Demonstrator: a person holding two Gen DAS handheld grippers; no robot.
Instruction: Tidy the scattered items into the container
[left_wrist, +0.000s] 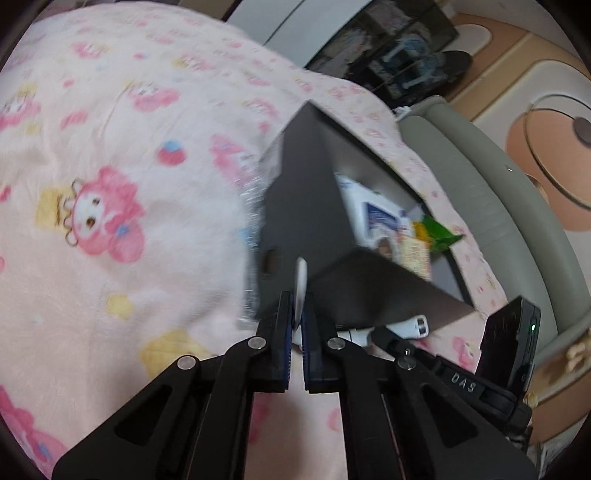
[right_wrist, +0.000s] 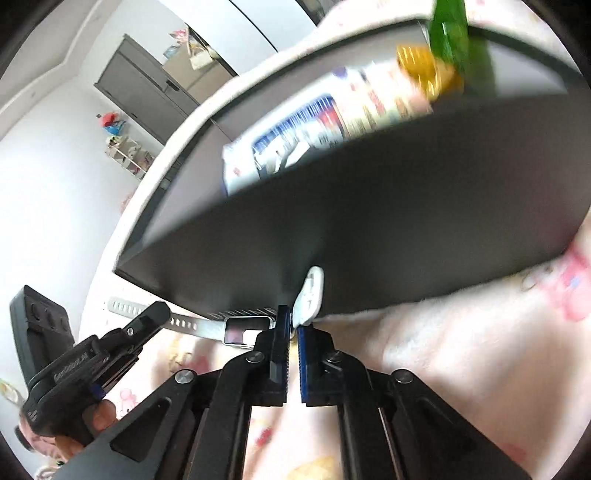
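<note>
A dark grey box (left_wrist: 303, 206) sits on the pink blanket, also in the right wrist view (right_wrist: 369, 236). It holds a white and blue packet (left_wrist: 373, 218) (right_wrist: 314, 125), a yellow item (left_wrist: 417, 251) (right_wrist: 424, 66) and a green item (left_wrist: 439, 230) (right_wrist: 454, 40). A white watch lies across the box's near side. My left gripper (left_wrist: 297, 317) is shut on one end of its white strap (left_wrist: 301, 280). My right gripper (right_wrist: 293, 325) is shut on the other strap end (right_wrist: 312, 295). The watch face (right_wrist: 245, 330) shows left of the right gripper, and beside the left gripper (left_wrist: 415, 326).
The pink cartoon-print blanket (left_wrist: 110, 184) covers the bed. A grey padded bed edge (left_wrist: 498, 206) and patterned floor (left_wrist: 535, 96) lie to the right. A grey cabinet (right_wrist: 147, 96) and white wall are beyond the bed. Each view shows the other gripper at its side (left_wrist: 509, 350) (right_wrist: 74, 369).
</note>
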